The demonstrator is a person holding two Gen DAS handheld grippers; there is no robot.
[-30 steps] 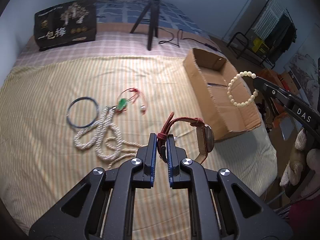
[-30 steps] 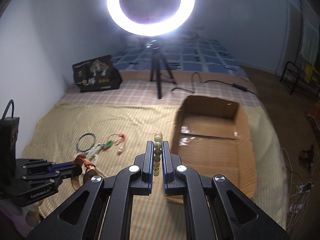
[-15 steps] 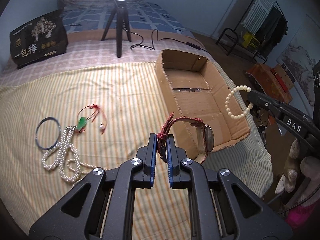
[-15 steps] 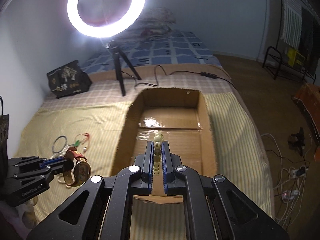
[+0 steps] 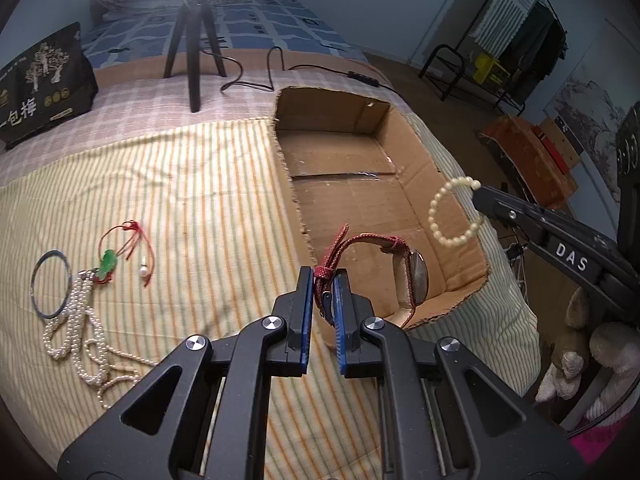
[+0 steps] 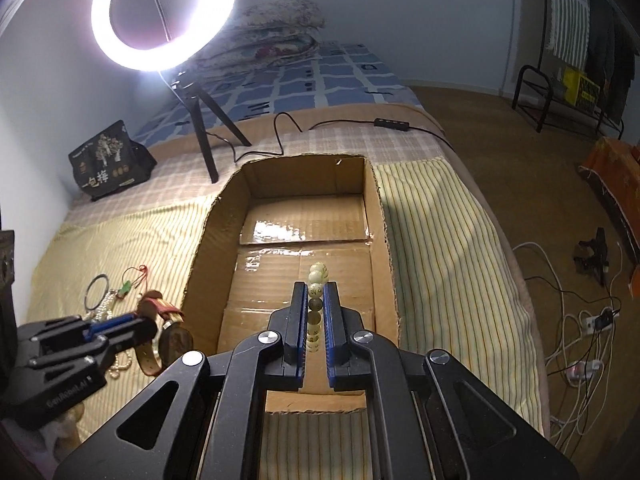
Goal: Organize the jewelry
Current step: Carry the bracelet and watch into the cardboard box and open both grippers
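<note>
My left gripper (image 5: 323, 278) is shut on the red strap of a wristwatch (image 5: 404, 276), which hangs over the near left wall of an open cardboard box (image 5: 360, 204). In the right wrist view the same watch (image 6: 168, 330) dangles just left of the box (image 6: 208, 232). My right gripper (image 6: 316, 292) is shut on a cream bead bracelet (image 6: 317, 280) above the box floor. From the left wrist view that bracelet (image 5: 452, 212) hangs as a ring over the box's right wall. On the striped cloth lie a pearl necklace (image 5: 80, 320), a thin bangle (image 5: 50, 284) and a red-cord jade pendant (image 5: 108, 262).
A ring light on a tripod (image 6: 200, 120) stands behind the box with its cable (image 6: 340, 122) trailing right. A black printed bag (image 5: 40, 84) sits at the back left. The bed drops off at the right to a floor with cables (image 6: 572, 340) and a rack (image 5: 500, 52).
Both grippers have carried their pieces rightward across the bed. The bracelet went from the box's near left corner to over its floor; the watch went from beside the loose jewelry to the box's left wall.
</note>
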